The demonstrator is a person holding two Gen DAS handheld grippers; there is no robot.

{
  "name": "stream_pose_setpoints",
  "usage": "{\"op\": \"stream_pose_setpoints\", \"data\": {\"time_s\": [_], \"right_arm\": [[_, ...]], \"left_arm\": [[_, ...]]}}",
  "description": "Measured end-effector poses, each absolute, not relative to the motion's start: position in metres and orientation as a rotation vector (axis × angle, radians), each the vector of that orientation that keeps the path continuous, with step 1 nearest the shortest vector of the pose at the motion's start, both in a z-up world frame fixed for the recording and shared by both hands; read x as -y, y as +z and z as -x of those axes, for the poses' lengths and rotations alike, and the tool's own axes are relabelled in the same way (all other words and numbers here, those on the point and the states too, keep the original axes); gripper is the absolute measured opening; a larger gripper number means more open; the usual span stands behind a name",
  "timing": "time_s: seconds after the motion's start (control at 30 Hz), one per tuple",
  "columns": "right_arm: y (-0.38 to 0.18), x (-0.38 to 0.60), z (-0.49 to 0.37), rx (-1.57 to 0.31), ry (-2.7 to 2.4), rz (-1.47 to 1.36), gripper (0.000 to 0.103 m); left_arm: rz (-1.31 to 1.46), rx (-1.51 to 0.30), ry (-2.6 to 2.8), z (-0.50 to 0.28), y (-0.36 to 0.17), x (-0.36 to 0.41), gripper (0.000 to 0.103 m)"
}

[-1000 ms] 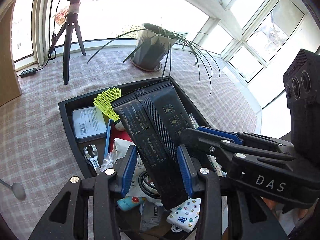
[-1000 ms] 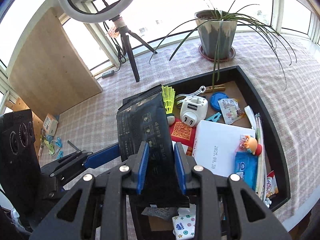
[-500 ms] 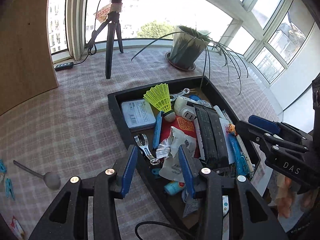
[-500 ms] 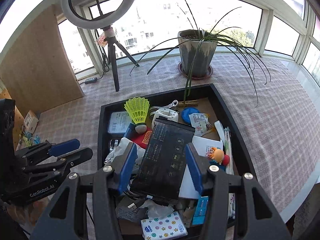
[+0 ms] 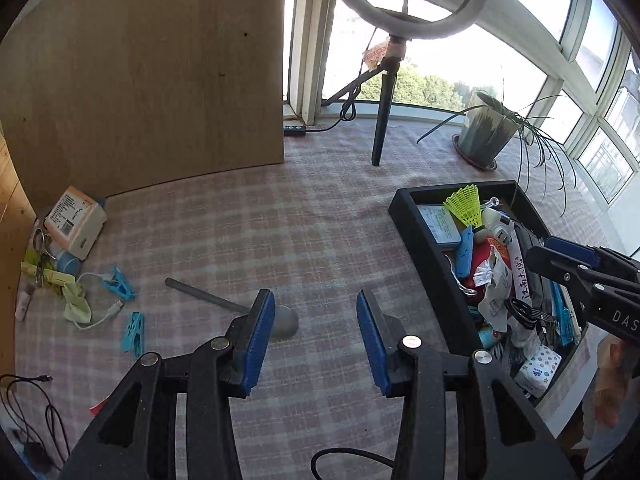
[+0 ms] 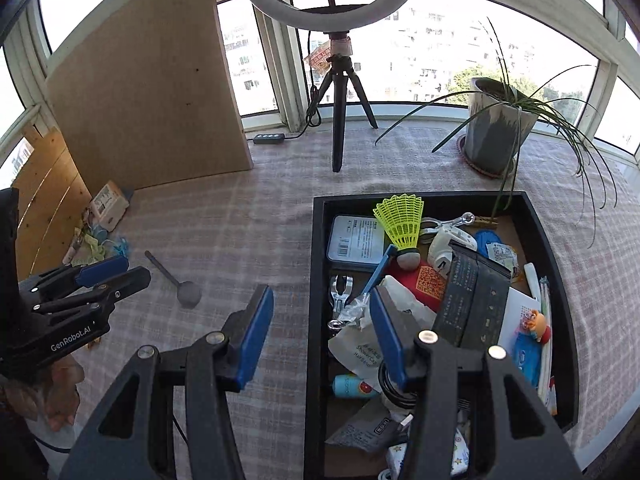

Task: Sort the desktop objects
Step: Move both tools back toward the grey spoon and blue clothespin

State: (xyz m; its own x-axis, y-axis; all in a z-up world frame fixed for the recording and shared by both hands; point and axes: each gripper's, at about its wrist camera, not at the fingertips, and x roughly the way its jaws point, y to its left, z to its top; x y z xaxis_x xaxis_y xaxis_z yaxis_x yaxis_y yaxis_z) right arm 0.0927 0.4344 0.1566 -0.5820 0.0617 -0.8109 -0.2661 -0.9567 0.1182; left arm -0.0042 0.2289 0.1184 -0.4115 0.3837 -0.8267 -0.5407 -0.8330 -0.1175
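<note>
A black tray (image 6: 318, 264) packed with small items sits on the checked cloth, with a black pouch (image 6: 468, 300) lying inside beside a yellow shuttlecock (image 6: 402, 220). My right gripper (image 6: 320, 300) is open above the tray's left wall, nothing between its fingers. My left gripper (image 5: 314, 304) is open over bare cloth left of the tray (image 5: 424, 240). A grey spoon (image 5: 208, 298) lies just beyond its left finger. Each gripper shows in the other's view: the left gripper (image 6: 108, 272) at the left edge, the right gripper (image 5: 560, 256) over the tray.
A ring light tripod (image 6: 340, 120) and a potted plant (image 6: 496, 128) stand at the back. A wooden board (image 5: 160, 80) rises at the left. A white box (image 5: 74, 222), blue clips (image 5: 120, 282) and a cable lie near it.
Both grippers let go of the black pouch, which now lies in the tray. The left gripper swung left over the cloth toward the spoon. The right gripper opened wider and shifted left.
</note>
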Motion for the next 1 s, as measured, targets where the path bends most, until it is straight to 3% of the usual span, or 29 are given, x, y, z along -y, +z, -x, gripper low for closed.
{"op": "stream_pose_setpoints", "data": {"time_s": [0.3, 0.57, 0.8, 1.0], "right_arm": [[0.151, -0.386, -0.062, -0.366, 2.713, 1.399, 0.050], [0.133, -0.339, -0.036, -0.253, 2.753, 1.516, 0.050], [0.104, -0.310, -0.009, -0.279, 2.755, 1.689, 0.049], [0.084, -0.279, 0.022, -0.149, 2.757, 1.843, 0.048]], "left_arm": [[1.286, -0.196, 2.326, 0.019, 0.117, -0.176, 0.046], [1.405, -0.107, 2.375, 0.045, 0.093, -0.128, 0.049], [1.541, -0.039, 2.358, 0.073, 0.065, -0.088, 0.049], [1.655, 0.068, 2.313, 0.097, 0.045, -0.064, 0.048]]}}
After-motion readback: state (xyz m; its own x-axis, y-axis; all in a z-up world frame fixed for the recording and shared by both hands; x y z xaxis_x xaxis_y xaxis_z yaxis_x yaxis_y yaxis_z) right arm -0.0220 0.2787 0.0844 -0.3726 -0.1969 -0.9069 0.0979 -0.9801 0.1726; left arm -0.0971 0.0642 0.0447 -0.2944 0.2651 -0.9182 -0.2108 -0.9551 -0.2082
